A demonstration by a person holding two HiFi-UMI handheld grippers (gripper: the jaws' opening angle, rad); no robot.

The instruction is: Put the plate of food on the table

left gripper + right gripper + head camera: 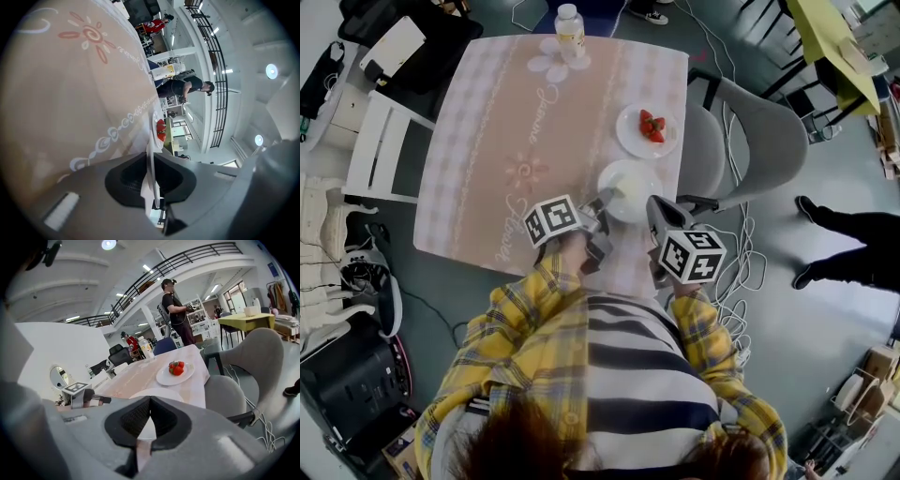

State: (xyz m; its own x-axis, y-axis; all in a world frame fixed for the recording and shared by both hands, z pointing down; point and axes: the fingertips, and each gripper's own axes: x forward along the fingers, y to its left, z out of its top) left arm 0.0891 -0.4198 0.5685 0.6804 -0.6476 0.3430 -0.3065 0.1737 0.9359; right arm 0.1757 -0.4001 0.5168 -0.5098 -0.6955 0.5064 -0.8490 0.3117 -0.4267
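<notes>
A white plate (630, 187) lies near the front edge of the pink-clothed table (516, 112); what it carries is pale and hard to make out. My left gripper (602, 202) is turned on its side and shut on this plate's near-left rim. In the left gripper view the rim (151, 154) runs edge-on between the pads of the left gripper (151, 176). My right gripper (654, 208) hovers at the plate's right edge, shut and empty. From the right gripper (149, 404) the plate (157, 393) shows just beyond the tips. A second plate with strawberries (647, 129) sits farther back.
A water bottle (569, 28) stands at the table's far edge. A grey chair (750, 131) is at the right side, a white chair (380, 150) at the left. Cables lie on the floor by the chair. A person (176, 315) stands beyond the table.
</notes>
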